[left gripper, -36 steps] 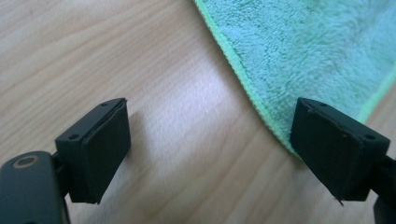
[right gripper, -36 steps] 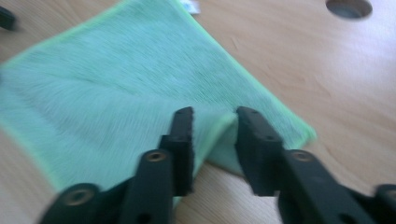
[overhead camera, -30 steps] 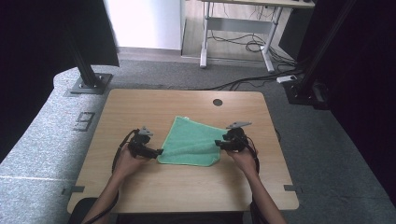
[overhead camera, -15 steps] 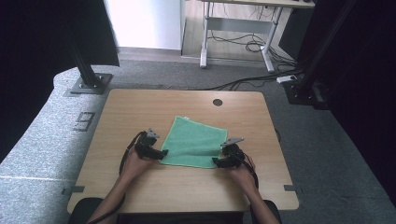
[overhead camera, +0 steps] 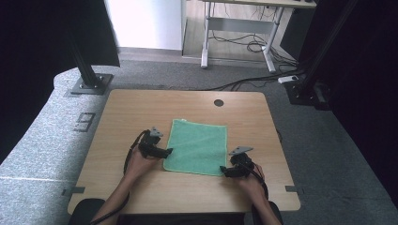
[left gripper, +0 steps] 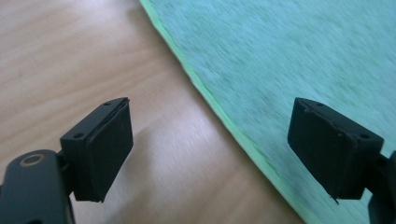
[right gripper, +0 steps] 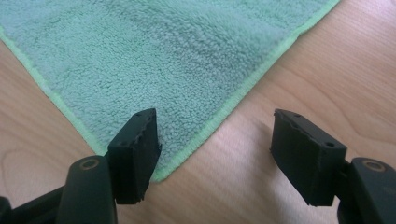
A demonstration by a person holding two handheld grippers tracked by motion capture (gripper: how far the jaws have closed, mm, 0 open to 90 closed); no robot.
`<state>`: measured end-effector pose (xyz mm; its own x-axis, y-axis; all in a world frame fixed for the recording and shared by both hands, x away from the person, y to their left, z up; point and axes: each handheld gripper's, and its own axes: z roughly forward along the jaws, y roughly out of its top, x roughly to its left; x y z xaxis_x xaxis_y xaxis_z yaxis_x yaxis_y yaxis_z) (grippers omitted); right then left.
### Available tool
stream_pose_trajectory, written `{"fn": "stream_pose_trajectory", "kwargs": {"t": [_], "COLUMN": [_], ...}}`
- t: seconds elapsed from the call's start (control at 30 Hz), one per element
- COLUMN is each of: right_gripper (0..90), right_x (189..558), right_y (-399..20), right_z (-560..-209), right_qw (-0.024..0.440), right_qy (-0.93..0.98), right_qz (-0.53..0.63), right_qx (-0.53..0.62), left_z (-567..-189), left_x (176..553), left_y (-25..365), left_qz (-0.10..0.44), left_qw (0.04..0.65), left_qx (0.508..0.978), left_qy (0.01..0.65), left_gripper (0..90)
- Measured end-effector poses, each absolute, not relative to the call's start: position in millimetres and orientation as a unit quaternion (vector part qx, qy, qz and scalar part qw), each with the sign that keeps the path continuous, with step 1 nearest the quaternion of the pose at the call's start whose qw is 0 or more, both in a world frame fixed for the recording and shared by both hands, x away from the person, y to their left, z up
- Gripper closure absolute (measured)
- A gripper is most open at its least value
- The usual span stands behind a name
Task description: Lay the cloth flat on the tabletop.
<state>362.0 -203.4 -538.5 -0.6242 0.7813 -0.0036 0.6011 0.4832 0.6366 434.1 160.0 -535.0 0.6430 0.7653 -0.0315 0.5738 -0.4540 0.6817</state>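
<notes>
As the green towel (overhead camera: pixel 197 146) lay flat near the middle of the wooden table (overhead camera: pixel 141 108), the left gripper (overhead camera: pixel 165 152) stood open astride its left edge and the right gripper (overhead camera: pixel 225 171), its jaws just widened and pressing on nothing, hung over the near right corner. A clean pick likely called for lowering each gripper until one jaw slid under the hem, then pinching both corners together.
</notes>
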Motion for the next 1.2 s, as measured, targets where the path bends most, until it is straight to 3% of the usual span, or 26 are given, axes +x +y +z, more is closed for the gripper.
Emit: {"fn": "stream_pose_trajectory", "kwargs": {"t": [0.27,0.7,0.9,1.2], "right_gripper": [28.5,24.1,23.8,19.6], "right_x": [353,346,357,385], "right_y": [-211,-219,-219,-212], "right_z": [-539,-538,-533,-543], "right_qw": [0.155,0.145,0.146,0.156], "right_qy": [0.845,0.847,0.831,0.833], "right_qz": [0.302,0.306,0.333,0.311], "right_qx": [0.413,0.409,0.421,0.431], "left_z": [-542,-533,-530,-537], "left_x": [451,426,401,394], "left_y": [141,152,155,166], "left_qz": [0.172,0.171,0.133,0.142], "left_qw": [0.308,0.308,0.314,0.280], "left_qx": [0.842,0.847,0.863,0.872], "left_qy": [0.408,0.398,0.373,0.376], "left_gripper": [14.7,14.2,11.1,8.5]}}
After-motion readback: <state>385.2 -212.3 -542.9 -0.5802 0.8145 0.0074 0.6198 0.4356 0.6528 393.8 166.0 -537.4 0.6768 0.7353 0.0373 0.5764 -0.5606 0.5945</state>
